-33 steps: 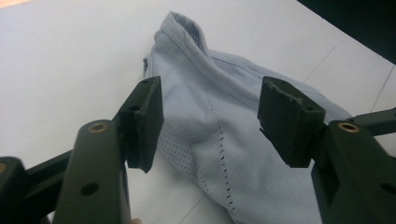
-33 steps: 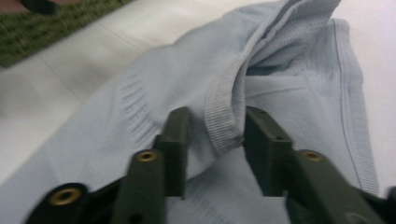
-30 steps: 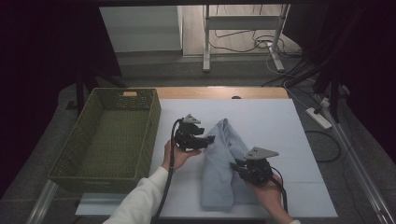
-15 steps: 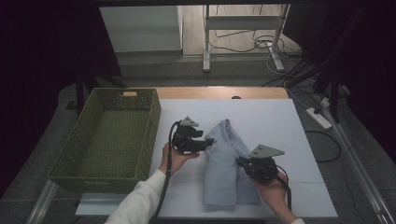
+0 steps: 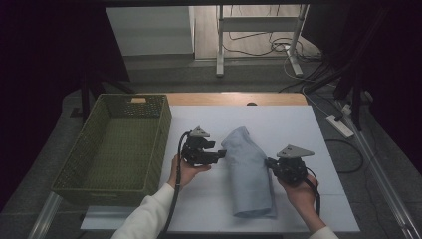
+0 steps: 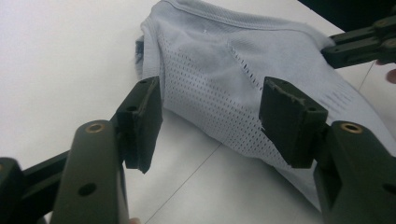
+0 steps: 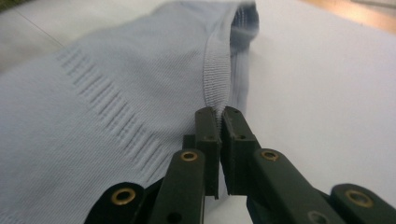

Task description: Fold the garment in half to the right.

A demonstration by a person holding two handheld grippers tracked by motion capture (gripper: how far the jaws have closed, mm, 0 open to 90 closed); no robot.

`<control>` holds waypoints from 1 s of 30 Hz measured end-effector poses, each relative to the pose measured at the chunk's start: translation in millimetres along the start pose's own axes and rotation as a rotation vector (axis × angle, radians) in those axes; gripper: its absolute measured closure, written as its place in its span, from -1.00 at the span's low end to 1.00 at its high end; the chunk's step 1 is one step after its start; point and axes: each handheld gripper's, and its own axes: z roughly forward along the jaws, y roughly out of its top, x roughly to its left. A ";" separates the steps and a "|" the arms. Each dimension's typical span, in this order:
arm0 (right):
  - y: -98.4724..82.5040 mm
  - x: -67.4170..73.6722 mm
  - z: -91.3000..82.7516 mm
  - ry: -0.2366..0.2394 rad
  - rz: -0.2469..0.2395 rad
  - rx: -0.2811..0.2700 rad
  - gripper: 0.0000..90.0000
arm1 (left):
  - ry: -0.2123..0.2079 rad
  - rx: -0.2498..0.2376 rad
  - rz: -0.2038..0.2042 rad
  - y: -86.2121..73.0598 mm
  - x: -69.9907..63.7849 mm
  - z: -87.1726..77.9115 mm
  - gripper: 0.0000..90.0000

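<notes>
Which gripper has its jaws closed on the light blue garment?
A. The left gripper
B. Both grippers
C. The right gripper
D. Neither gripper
C. In the right gripper view the right gripper pinches the ribbed hem of the garment between its jaws, while in the left gripper view the left gripper has its jaws wide apart in front of the cloth.

We are holding the left gripper (image 5: 219, 153) in our left hand (image 5: 185, 172), left of centre, its jaws standing well apart and pointing right. We are gripping the right gripper (image 5: 269, 163) in our right hand (image 5: 301, 191), nearer and to the right, pointing left; its jaws have just been closing and are now pinching a ribbed fabric hem (image 7: 217, 79).
</notes>
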 end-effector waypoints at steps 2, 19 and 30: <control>-3.5 -0.2 4.5 -0.002 -0.011 0.026 0.90 | -0.001 0.001 -0.003 -1.0 0.3 0.4 -0.12; -9.8 0.5 11.8 -0.012 -0.020 0.060 0.89 | -0.085 0.004 0.009 -2.0 -2.6 6.7 0.64; -9.5 -0.2 9.4 -0.013 -0.024 0.050 0.89 | -0.147 0.037 0.099 13.6 -22.3 25.5 0.98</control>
